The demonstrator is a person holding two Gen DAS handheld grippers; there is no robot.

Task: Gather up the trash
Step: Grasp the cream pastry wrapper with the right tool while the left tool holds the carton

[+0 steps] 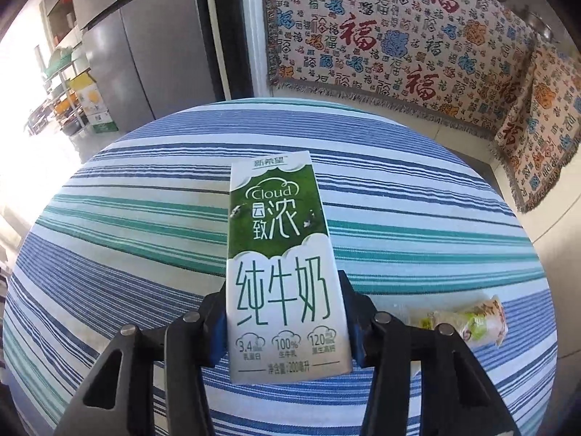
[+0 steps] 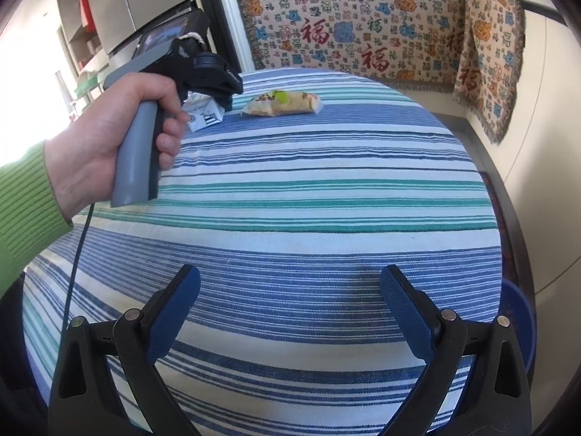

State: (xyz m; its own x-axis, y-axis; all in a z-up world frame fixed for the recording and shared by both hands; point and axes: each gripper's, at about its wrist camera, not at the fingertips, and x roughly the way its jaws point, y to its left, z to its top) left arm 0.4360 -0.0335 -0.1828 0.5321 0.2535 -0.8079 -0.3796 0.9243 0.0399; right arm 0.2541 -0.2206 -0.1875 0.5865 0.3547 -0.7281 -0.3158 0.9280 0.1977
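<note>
My left gripper [image 1: 285, 312] is shut on a green-and-white milk carton [image 1: 279, 254], gripped low on its sides, lying flat over the striped tablecloth [image 1: 417, 218]. A crumpled snack wrapper [image 1: 472, 323] lies just right of it. In the right wrist view the left gripper [image 2: 225, 91] shows at the far left with the carton [image 2: 203, 114] under it, and the wrapper [image 2: 283, 103] lies beside it. My right gripper [image 2: 290, 305] is open and empty above the near part of the cloth [image 2: 308, 200].
A patterned blanket [image 2: 363, 29] covers a bench behind the table and along the right wall. A grey fridge [image 1: 145, 36] and a shelf rack [image 1: 69, 91] stand at the far left. A blue basin [image 2: 523, 319] sits on the floor at the right.
</note>
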